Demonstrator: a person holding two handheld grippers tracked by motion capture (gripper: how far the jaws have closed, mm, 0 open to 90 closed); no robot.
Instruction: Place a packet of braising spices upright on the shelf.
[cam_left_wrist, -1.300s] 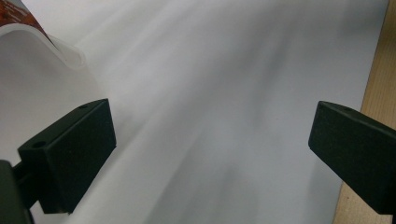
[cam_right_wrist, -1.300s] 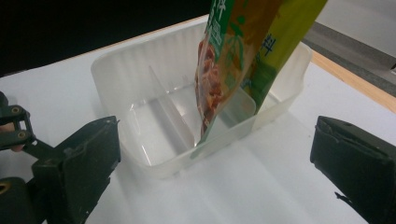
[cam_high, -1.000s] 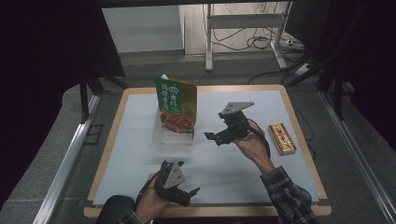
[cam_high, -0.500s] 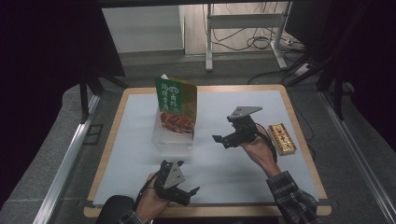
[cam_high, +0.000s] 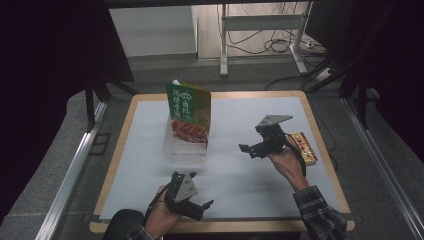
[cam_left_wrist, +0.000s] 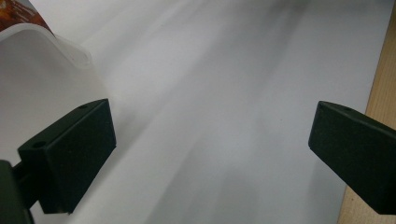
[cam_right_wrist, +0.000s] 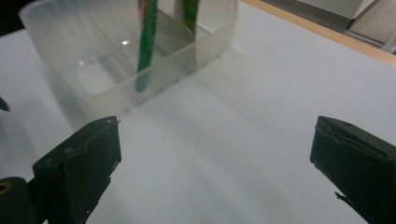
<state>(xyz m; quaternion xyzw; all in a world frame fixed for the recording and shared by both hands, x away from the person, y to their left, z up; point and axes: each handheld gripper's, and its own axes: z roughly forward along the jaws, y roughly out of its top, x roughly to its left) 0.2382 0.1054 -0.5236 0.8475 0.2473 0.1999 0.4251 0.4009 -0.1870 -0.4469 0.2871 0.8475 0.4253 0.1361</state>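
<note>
**High view: both grippers empty, green pouch standing in the clear tub**

High view. A white sheet (cam_high: 250, 165) covers a light wooden tabletop (cam_high: 116, 165). A translucent rectangular plastic tub (cam_high: 184, 148) sits left of centre on the sheet. A green printed food pouch (cam_high: 189, 111) stands upright in the tub, its top rising well above the rim. The right gripper (cam_high: 250, 149), black with a grey three-cornered plate on top, is held above the sheet, right of the tub and apart from it, with its jaws pointing toward the tub. A small yellow and red printed box (cam_high: 305, 148) lies flat near the right edge of the table, just beside the right hand (cam_high: 285, 162). The left gripper (cam_high: 202, 209) is low over the near edge of the sheet, well apart from the tub.

Left gripper view. The two black jaws stand wide apart with nothing between them. Bare white sheet lies below them. The tub's pale rim (cam_left_wrist: 56, 39) shows at the upper left, and the wooden table edge (cam_left_wrist: 380, 79) at the right.

Right gripper view. The two black jaws stand wide apart and empty. The clear tub (cam_right_wrist: 130, 79) lies ahead of them, apart from both. The green pouch (cam_right_wrist: 145, 42) stands inside it, seen through the near wall. The wooden edge (cam_right_wrist: 322, 35) crosses the upper right.
</note>
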